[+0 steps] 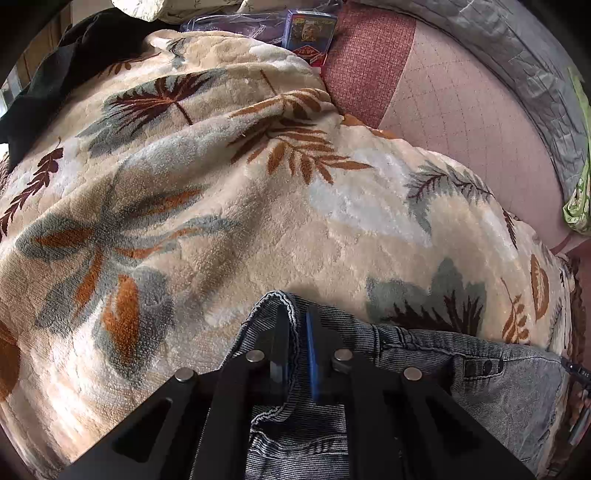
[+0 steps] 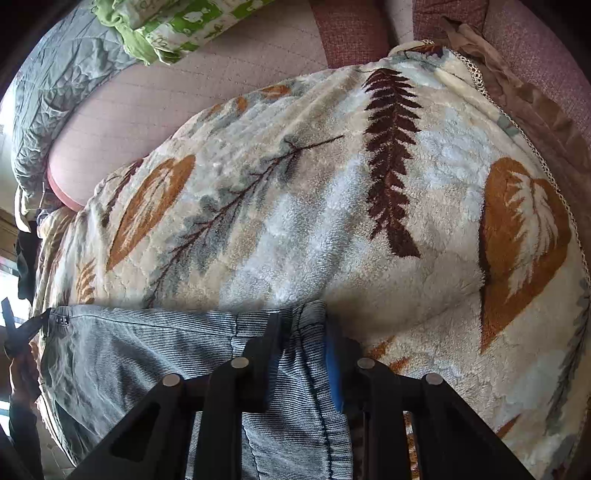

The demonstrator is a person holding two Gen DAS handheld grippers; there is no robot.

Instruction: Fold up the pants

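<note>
Grey-blue denim pants [image 1: 498, 376] lie across a plush leaf-print blanket [image 1: 221, 184] near the bottom of both views. My left gripper [image 1: 297, 328] is shut on a stitched edge of the pants at one end, and the denim bunches up between its black fingers. In the right wrist view the pants [image 2: 129, 350] stretch away to the left. My right gripper [image 2: 304, 332] is shut on the other end of that edge, and a fold of denim fills the gap between its fingers. The blanket [image 2: 295, 203] bulges beyond both grippers.
A pink quilted mattress [image 1: 461, 110] shows beyond the blanket, with a grey quilt [image 1: 535, 74] along its far side. A green patterned cloth [image 2: 166, 26] lies at the back. A printed blue box [image 1: 312, 33] and a black garment [image 1: 55, 74] sit at the far end.
</note>
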